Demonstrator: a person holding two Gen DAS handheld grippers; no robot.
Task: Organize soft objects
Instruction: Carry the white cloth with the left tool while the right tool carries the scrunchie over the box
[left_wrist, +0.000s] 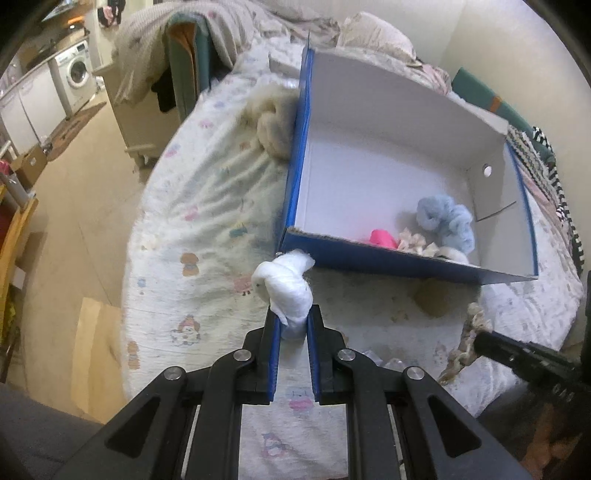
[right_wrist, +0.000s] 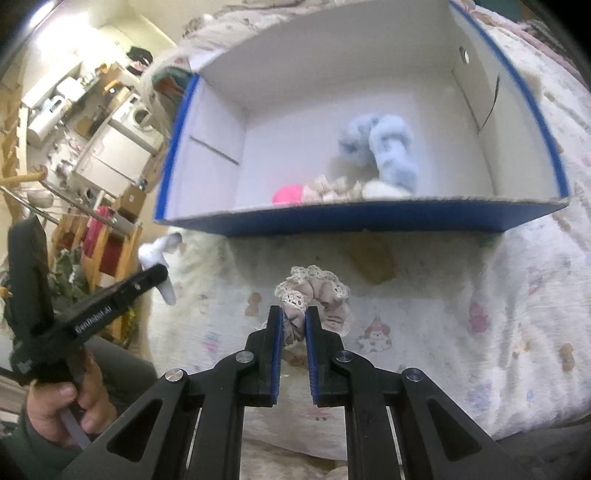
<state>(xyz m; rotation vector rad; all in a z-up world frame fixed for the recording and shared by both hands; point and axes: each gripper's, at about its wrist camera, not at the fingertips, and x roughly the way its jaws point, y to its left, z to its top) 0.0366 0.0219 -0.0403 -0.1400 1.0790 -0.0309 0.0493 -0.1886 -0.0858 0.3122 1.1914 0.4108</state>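
My left gripper (left_wrist: 293, 312) is shut on a white fluffy scrunchie (left_wrist: 286, 286) and holds it above the bedspread, just short of the near left corner of the blue cardboard box (left_wrist: 388, 258). My right gripper (right_wrist: 294, 312) is shut on a beige lace-trimmed scrunchie (right_wrist: 314, 291), in front of the box's near wall (right_wrist: 351, 219). Inside the box lie a light blue fluffy scrunchie (right_wrist: 384, 151), a pink one (right_wrist: 288, 194), a cream one (right_wrist: 332, 186) and a white one (right_wrist: 384, 190). The left gripper with its white scrunchie (right_wrist: 157, 254) shows at the left of the right wrist view.
A beige fluffy scrunchie (left_wrist: 273, 125) lies against the box's outer left wall. A tan object (right_wrist: 369, 256) lies on the patterned bedspread (left_wrist: 207, 221) under the box's near wall. The bed's edge drops to the floor (left_wrist: 74, 221) on the left. Pillows (left_wrist: 373, 33) lie behind the box.
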